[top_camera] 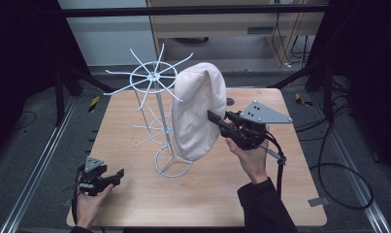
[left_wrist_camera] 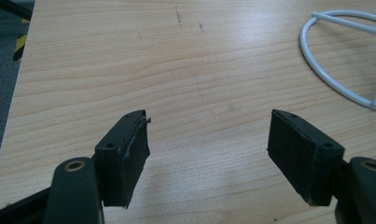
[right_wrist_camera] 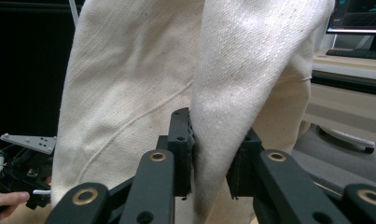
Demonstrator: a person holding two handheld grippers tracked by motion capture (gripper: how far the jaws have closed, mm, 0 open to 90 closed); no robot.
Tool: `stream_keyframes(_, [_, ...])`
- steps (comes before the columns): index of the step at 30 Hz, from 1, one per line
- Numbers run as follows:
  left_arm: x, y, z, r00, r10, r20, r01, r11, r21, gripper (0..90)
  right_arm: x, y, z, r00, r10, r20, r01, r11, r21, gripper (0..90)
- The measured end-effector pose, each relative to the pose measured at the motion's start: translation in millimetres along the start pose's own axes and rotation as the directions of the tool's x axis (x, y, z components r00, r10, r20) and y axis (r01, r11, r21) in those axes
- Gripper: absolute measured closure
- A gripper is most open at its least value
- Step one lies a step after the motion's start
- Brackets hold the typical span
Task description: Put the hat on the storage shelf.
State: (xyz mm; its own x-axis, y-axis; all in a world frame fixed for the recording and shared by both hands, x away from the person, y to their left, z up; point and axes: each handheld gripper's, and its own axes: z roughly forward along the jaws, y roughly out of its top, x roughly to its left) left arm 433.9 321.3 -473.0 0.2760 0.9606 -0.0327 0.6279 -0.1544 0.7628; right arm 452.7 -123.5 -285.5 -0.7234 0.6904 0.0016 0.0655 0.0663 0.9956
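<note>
Cream hat [top_camera: 199, 111] hung on white rack [top_camera: 156, 97], frame centre; my right tongs [top_camera: 213, 118] grasping its fold, release pending. My left tongs [top_camera: 119, 173] released, lower left, over desk [top_camera: 135, 199].

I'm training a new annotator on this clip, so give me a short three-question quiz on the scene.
1. True or false: the left gripper has its jaws apart over bare table, with nothing between them.
2. What hangs from the white wire rack?
A. a cream cloth hat
B. a black cable
C. a metal plate
3. Which gripper has a fold of the hat between its jaws?

Key
1. True.
2. A.
3. The right gripper: in the right gripper view a fold of cloth sits between its pads, touching both; whether they still press it I cannot tell.
</note>
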Motion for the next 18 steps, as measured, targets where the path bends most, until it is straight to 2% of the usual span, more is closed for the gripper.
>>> stream_keyframes(12, [0.0,0.0,0.2,1.0,0.0,0.0,0.0,1.0,0.001,28.6,-3.6,-6.6,0.8,0.9996,0.022,0.019,-0.022,1.0,0.01,56.8])
stream_keyframes(15, [-0.2,0.0,0.2,1.0,-0.002,0.001,0.002,1.0,0.001,28.6,-4.6,-7.2,-1.4,0.9987,0.045,0.023,-0.046,0.999,0.004,45.4])
stream_keyframes(16, [-0.2,0.0,0.2,1.0,-0.002,0.001,0.002,1.0,0.001,28.6,-4.6,-7.2,-1.4,0.9987,0.045,0.023,-0.046,0.999,0.004,45.4])
stream_keyframes(18, [-0.3,0.0,0.1,1.0,-0.002,0.0,0.002,1.0,0.0,28.6,-4.4,-7.4,-4.6,0.9986,0.042,0.032,-0.042,0.999,-0.007,38.6])
